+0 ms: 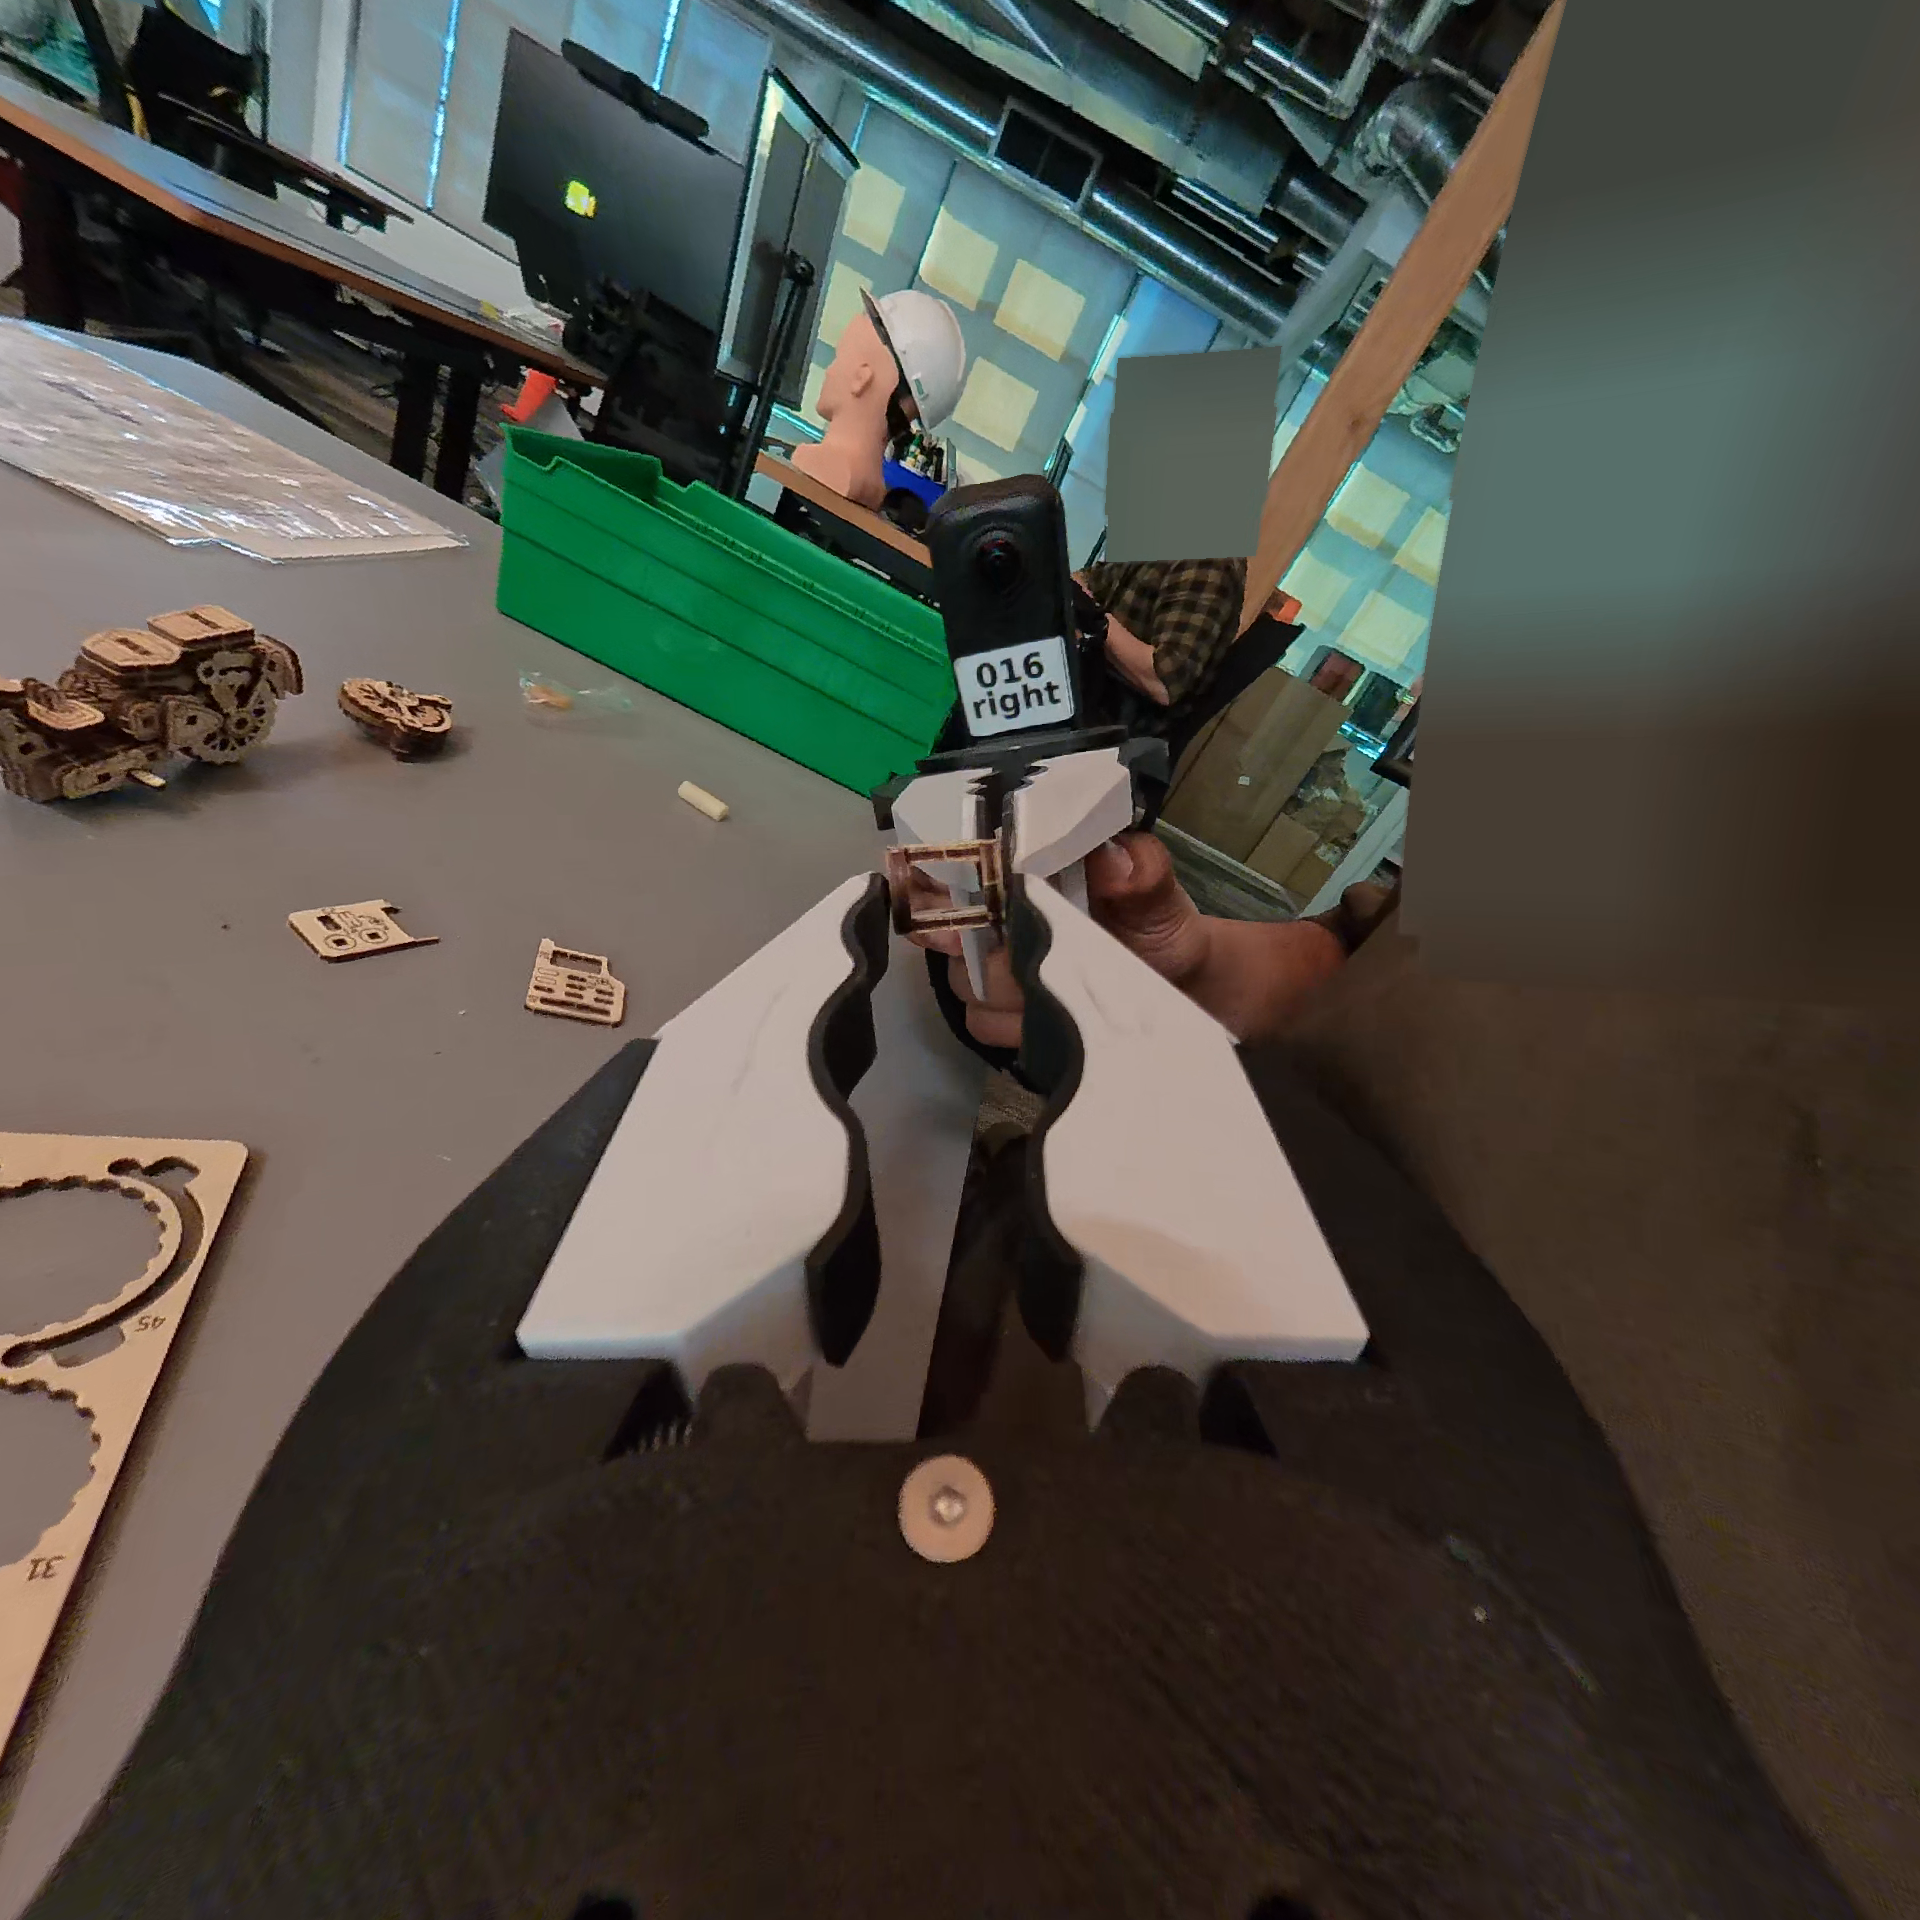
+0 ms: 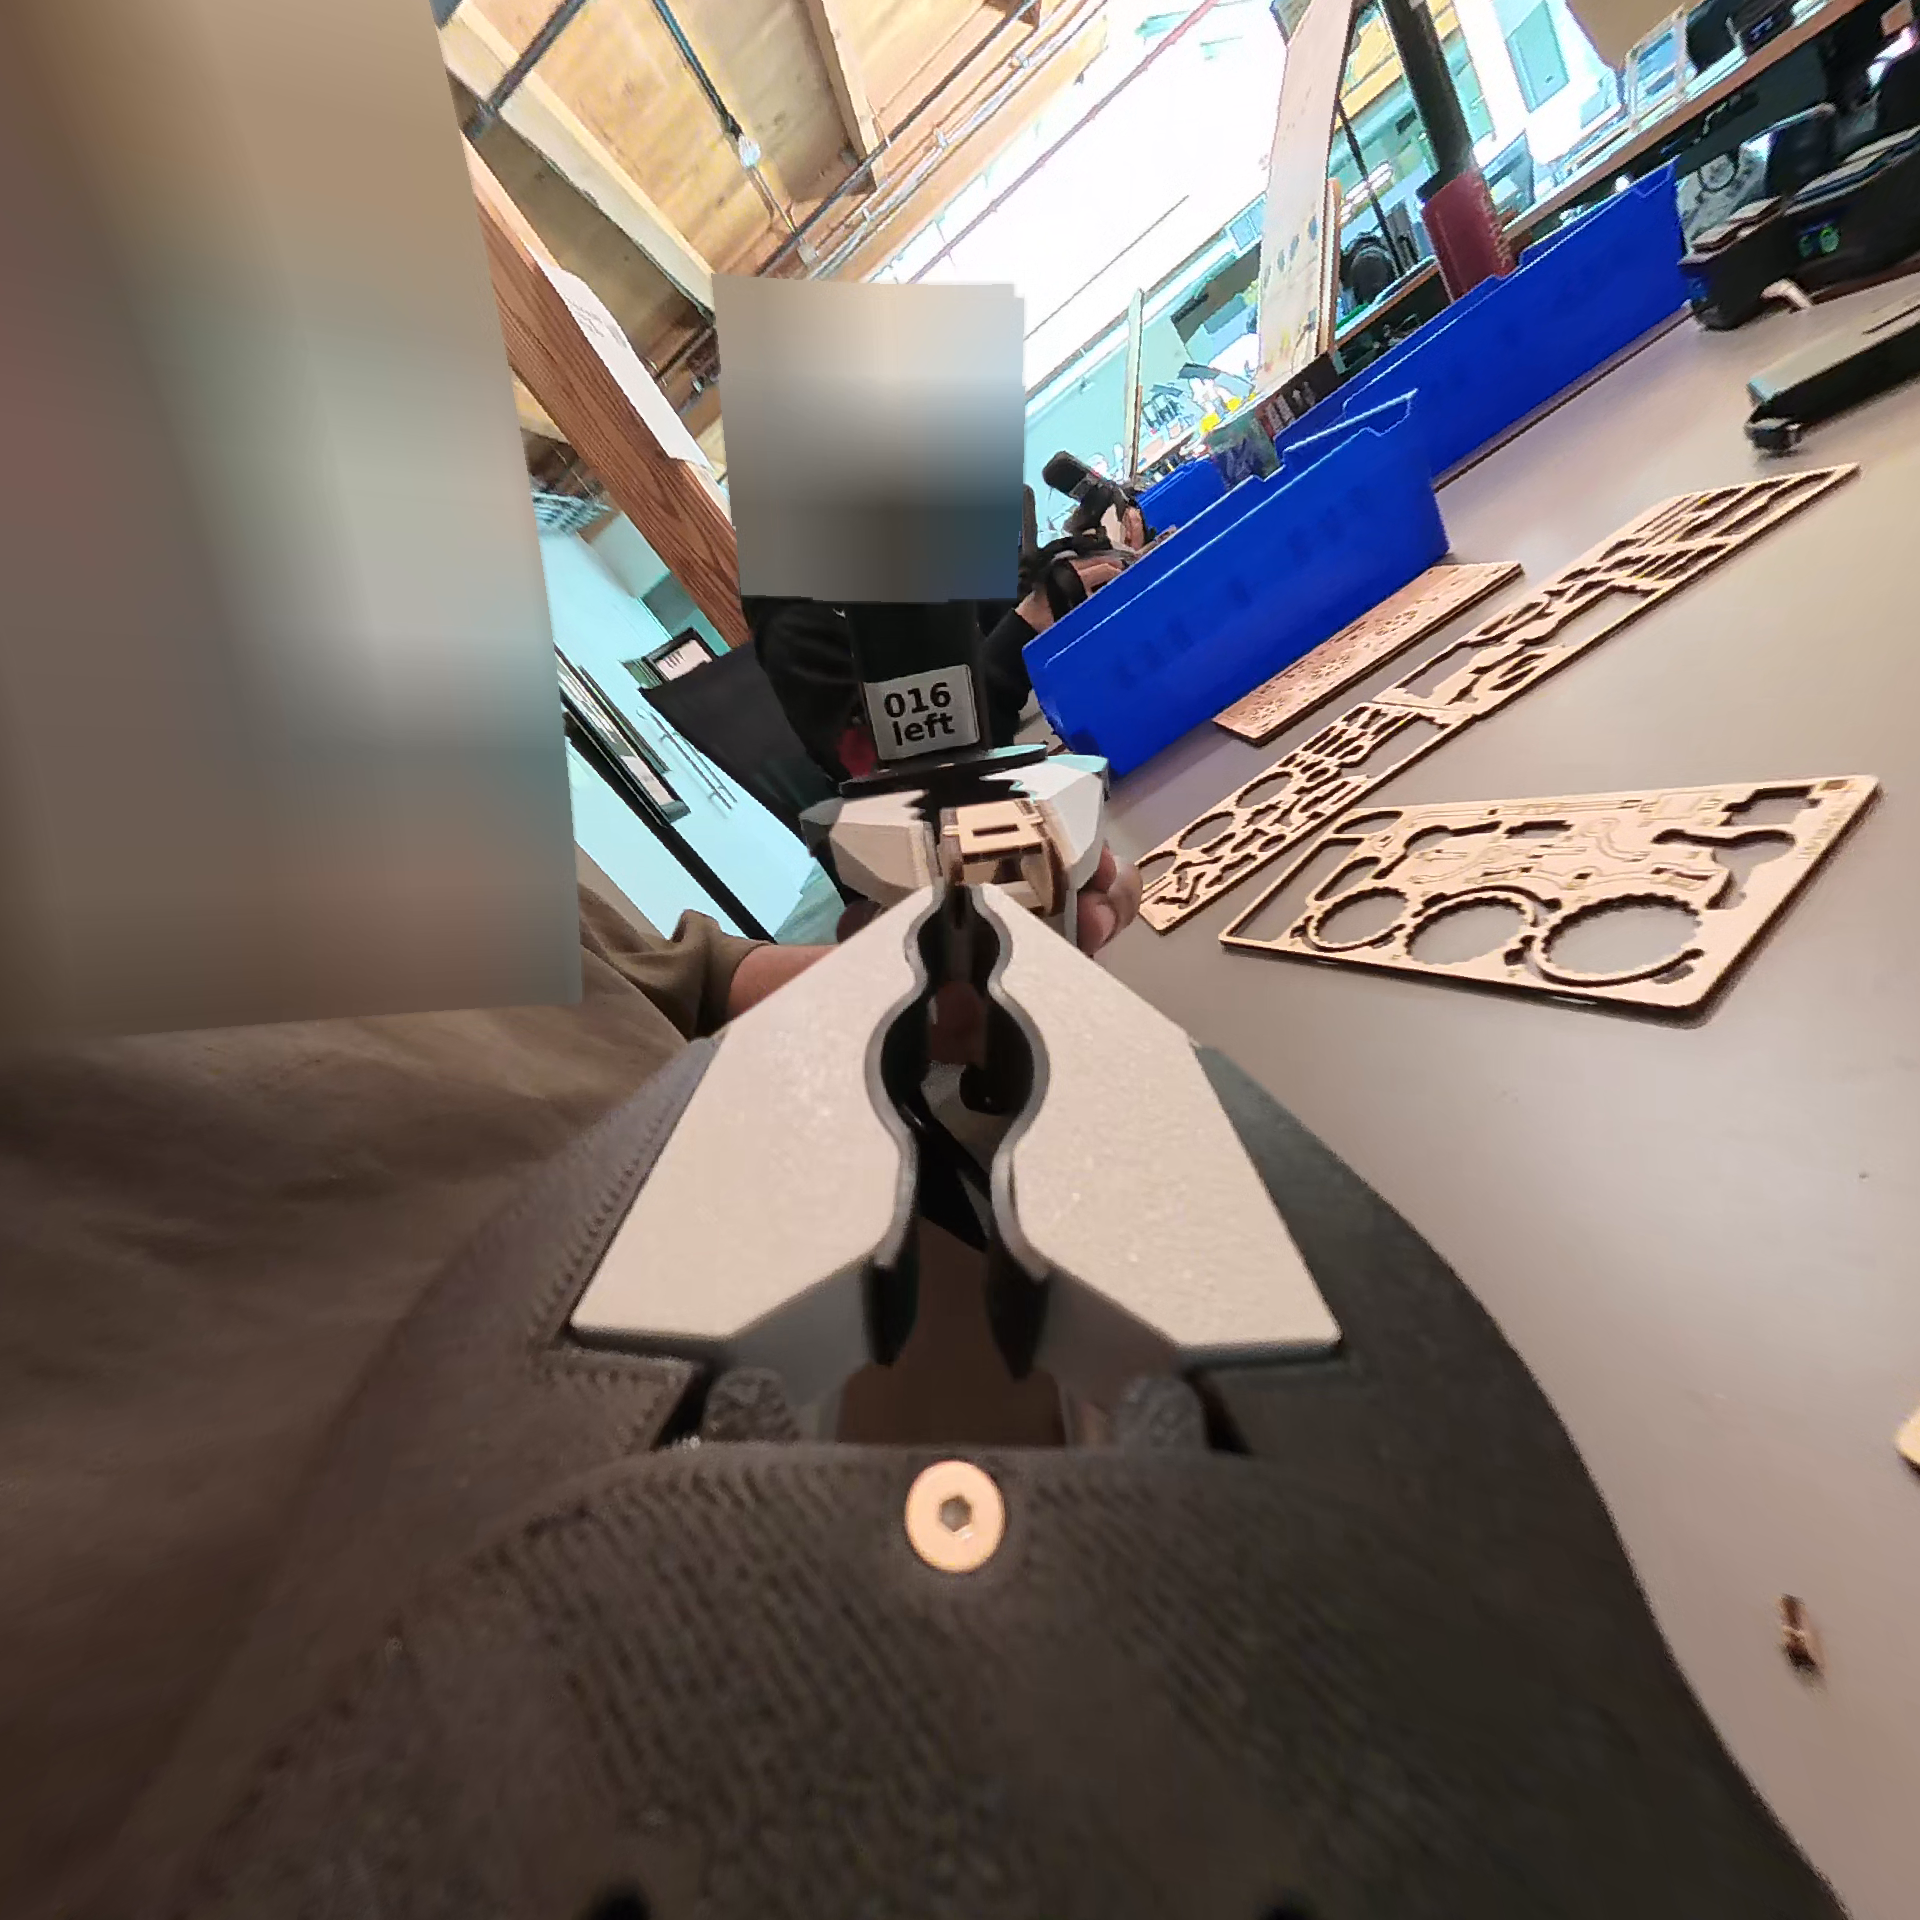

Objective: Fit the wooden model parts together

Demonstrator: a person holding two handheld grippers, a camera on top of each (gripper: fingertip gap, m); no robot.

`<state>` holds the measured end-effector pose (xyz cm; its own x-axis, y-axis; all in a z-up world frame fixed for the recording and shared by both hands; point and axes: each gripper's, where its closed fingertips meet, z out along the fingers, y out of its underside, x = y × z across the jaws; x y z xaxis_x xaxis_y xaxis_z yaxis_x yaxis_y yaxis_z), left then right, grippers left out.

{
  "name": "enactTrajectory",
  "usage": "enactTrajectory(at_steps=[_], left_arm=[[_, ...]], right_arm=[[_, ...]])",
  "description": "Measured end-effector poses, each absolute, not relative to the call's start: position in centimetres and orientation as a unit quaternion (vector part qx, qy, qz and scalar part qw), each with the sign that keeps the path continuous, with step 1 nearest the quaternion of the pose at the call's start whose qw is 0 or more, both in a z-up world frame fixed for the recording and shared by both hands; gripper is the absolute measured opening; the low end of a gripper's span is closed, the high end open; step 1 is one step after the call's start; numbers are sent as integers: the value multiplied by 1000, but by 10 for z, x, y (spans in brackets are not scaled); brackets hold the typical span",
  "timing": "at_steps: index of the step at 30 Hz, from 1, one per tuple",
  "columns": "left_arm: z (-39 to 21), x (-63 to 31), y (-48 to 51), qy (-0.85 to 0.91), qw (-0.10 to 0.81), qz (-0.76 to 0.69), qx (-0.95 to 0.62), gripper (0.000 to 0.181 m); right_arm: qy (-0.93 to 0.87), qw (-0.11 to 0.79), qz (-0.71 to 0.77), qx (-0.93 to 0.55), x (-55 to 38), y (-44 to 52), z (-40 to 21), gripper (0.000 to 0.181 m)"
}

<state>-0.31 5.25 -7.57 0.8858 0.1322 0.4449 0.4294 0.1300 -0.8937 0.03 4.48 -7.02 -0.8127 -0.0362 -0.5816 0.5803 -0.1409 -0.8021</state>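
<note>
My left gripper [image 1: 948,894] is shut on a small box-like wooden frame [image 1: 943,883], held in the air off the table's near edge. My right gripper [image 1: 987,826] faces it tip to tip. Its jaws are nearly closed on the thin upright plate at the frame's right side. In the right wrist view, my right gripper [image 2: 961,899] pinches the near edge of the pale wooden frame [image 2: 997,844]. The frame sits between the fingers of the left gripper [image 2: 982,836]. A hand [image 1: 1153,935] holds the right gripper's handle.
On the grey table [image 1: 468,1039] lie a built wooden motorcycle model [image 1: 145,707], a small wooden assembly [image 1: 395,715], two loose flat parts [image 1: 358,928] [image 1: 577,982], a punched-out sheet [image 1: 94,1299] and a green bin [image 1: 717,634]. More punched sheets [image 2: 1548,894] and blue bins [image 2: 1247,603] lie to the right. My left and right fingertips are right by each other. From either gripper's tips it is about 25 cm to the built wooden motorcycle model [image 1: 145,707].
</note>
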Motion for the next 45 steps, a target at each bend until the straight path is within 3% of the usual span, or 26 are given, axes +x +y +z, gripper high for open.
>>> enactTrajectory(at_steps=[12,20,26,45], left_arm=[[-73,2,54,-175,721,-51,-668,20],[-84,19,64,-113,692,-18,-712,20],[-88,33,72,-83,682,-30,-726,20],[-90,30,72,-93,678,-35,-728,19]], right_arm=[[643,173,-720,195,4,47,-68,1],[685,103,-711,122,11,58,-65,23],[734,43,-676,44,30,53,-75,24],[725,49,-686,34,35,54,-67,25]])
